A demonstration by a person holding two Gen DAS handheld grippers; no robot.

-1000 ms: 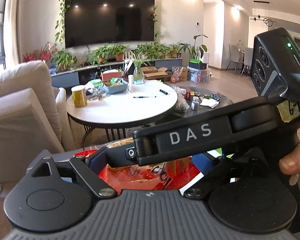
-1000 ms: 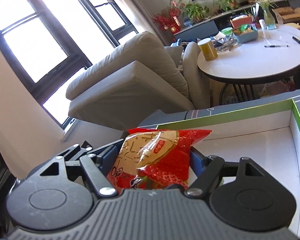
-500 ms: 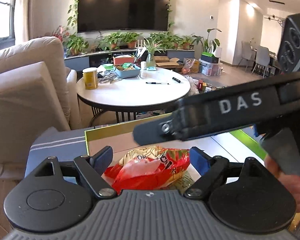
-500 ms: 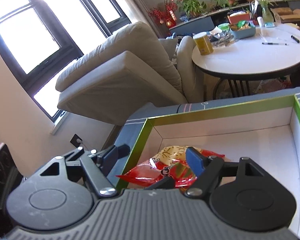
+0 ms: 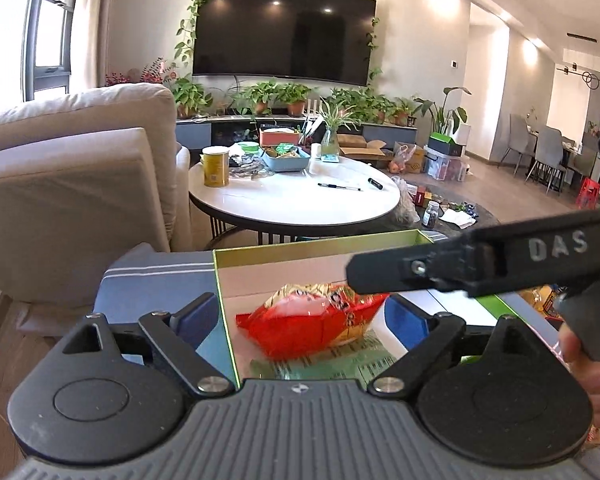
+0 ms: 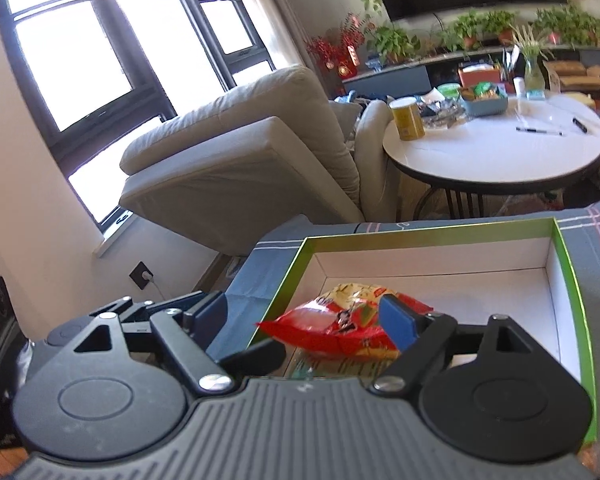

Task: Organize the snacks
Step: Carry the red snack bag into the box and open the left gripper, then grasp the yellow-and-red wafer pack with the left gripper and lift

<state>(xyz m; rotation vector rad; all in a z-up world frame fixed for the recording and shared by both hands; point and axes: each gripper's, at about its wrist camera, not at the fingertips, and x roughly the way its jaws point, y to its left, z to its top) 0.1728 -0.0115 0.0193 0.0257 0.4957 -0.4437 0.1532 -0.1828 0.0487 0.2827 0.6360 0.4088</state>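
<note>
Lying in the near left corner of the green-rimmed box (image 6: pixel 572 288), the red snack packet (image 5: pixel 316 320) rests on a printed wrapper on the box's white floor. From the left wrist view, the left hand-held gripper (image 5: pixel 300 316) has its blue pads on either side of the packet, the left pad outside the box wall and the right pad inside, neither one pressing it; its jaws are opening, with the packet between them but loose. The right hand-held gripper (image 6: pixel 312 316) also stands spread wide over the same corner: its right blue pad sits in front of the packet's right end, though contact cannot be told, and its left pad is well apart from the packet, outside the box, so it grips nothing. In the left view its black body crosses from the right, with a hand (image 5: pixel 592 376) on its grip.

The box sits on a blue-grey striped cloth (image 6: pixel 268 264). Beyond it to the left is a beige sofa (image 5: pixel 60 168). Farther off stands a round white table (image 5: pixel 296 200) carrying a yellow can (image 5: pixel 215 166), a blue tray (image 5: pixel 286 160) and two pens. On the far wall hangs a dark television (image 5: pixel 284 28) above a row of potted plants.
</note>
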